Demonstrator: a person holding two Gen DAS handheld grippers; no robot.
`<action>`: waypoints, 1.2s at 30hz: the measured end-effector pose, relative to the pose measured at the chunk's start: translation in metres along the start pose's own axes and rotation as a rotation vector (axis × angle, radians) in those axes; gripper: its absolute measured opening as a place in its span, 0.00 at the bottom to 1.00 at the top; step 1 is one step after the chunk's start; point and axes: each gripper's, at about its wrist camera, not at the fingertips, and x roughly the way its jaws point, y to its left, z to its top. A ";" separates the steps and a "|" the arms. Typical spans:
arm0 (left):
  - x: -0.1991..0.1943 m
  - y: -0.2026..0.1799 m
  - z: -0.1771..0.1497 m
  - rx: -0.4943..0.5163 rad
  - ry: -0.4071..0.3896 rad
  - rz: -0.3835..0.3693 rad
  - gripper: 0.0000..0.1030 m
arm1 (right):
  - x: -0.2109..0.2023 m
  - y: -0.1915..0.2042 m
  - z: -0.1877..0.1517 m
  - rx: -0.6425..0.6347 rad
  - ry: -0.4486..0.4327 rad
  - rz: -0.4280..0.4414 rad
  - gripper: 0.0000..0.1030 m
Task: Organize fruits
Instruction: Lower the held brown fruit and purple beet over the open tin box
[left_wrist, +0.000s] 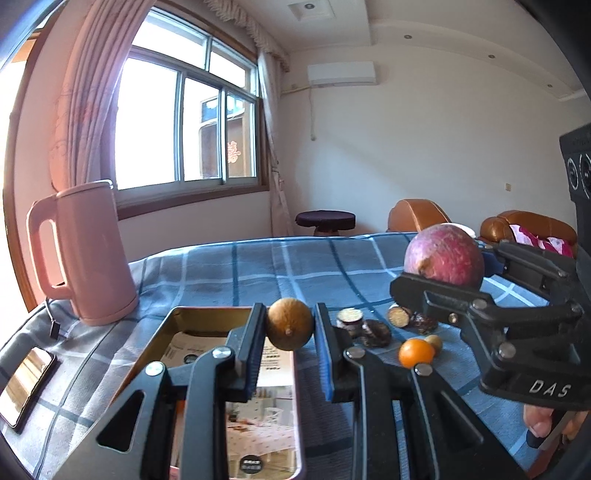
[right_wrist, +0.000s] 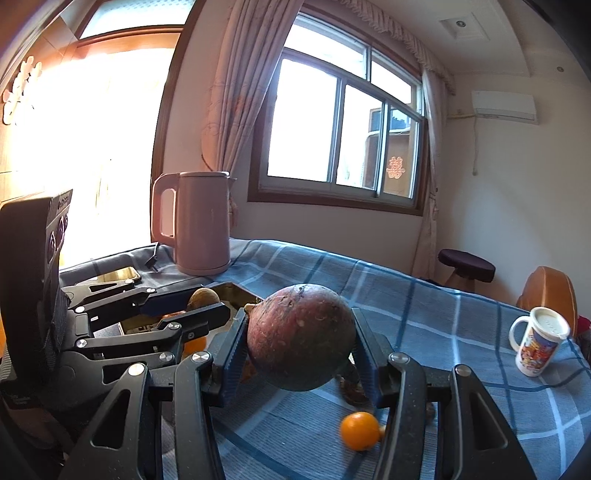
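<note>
My left gripper (left_wrist: 290, 325) is shut on a small round brown fruit (left_wrist: 290, 324) and holds it above the near right corner of a gold metal tray (left_wrist: 177, 317). In the right wrist view that fruit (right_wrist: 202, 296) shows between the left gripper's (right_wrist: 207, 301) fingers. My right gripper (right_wrist: 301, 338) is shut on a large reddish-purple fruit (right_wrist: 301, 338), lifted off the cloth; the left wrist view shows this fruit (left_wrist: 445, 254) at the right. A small orange fruit (left_wrist: 416, 353) (right_wrist: 360, 431) lies on the blue checked cloth, next to several dark cut pieces (left_wrist: 376, 332).
A pink kettle (left_wrist: 86, 251) (right_wrist: 201, 221) stands at the table's far left, with a phone (left_wrist: 26, 382) near it. A printed mug (right_wrist: 537, 339) is on the right side of the cloth. Beyond the table are a dark stool (left_wrist: 325, 219) and brown armchairs (left_wrist: 421, 214).
</note>
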 end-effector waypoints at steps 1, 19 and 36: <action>0.000 0.002 0.000 -0.003 0.001 0.003 0.26 | 0.003 0.002 0.000 -0.002 0.005 0.006 0.52; 0.007 0.042 -0.009 -0.065 0.069 0.078 0.26 | 0.036 0.039 0.004 -0.041 0.061 0.074 0.52; 0.015 0.075 -0.016 -0.119 0.153 0.127 0.26 | 0.060 0.059 0.002 -0.039 0.126 0.106 0.52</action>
